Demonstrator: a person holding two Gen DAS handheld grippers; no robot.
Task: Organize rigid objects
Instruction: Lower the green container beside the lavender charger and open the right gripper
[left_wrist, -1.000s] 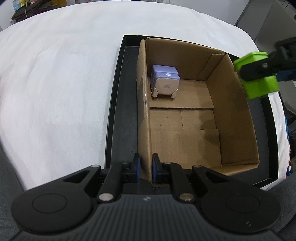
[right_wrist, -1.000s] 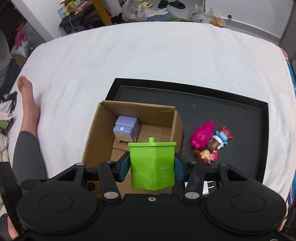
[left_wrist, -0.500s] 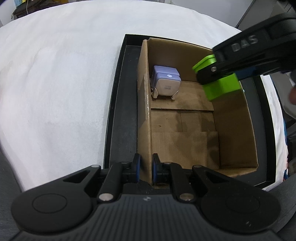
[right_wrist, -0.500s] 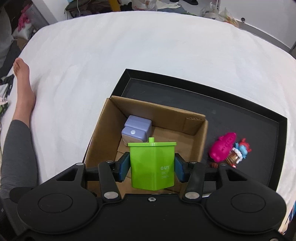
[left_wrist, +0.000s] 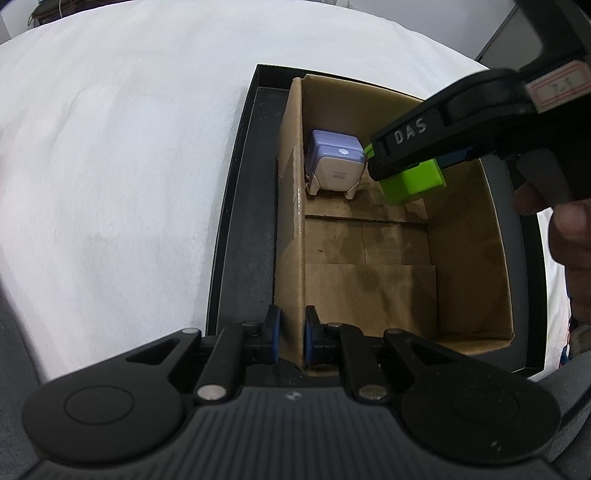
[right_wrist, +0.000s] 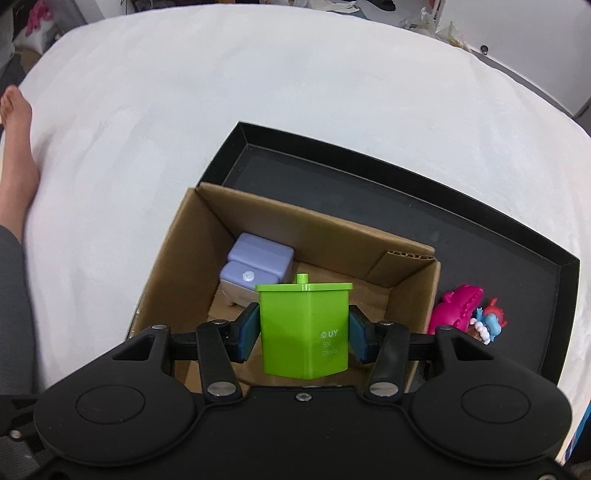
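Note:
An open cardboard box (left_wrist: 469, 258) (right_wrist: 177, 258) stands in a black tray (left_wrist: 243, 206) (right_wrist: 480, 236) on a white sheet. My left gripper (left_wrist: 291, 338) is shut on the box's near left wall. A lilac and white block (left_wrist: 334, 162) (right_wrist: 255, 266) sits in the box's far left corner. My right gripper (right_wrist: 303, 330) is shut on a green lidded container (right_wrist: 304, 328) (left_wrist: 413, 182), which hangs inside the box's opening, just right of the lilac block.
A pink toy (right_wrist: 456, 306) and a small red and blue figure (right_wrist: 487, 323) lie in the tray right of the box. A person's bare foot and grey legging (right_wrist: 14, 155) rest at the sheet's left edge. A hand (left_wrist: 569, 229) holds the right gripper.
The right gripper carried the green container from beyond the box's right wall leftward and down into the box, close to the lilac block. The left gripper kept its hold on the wall.

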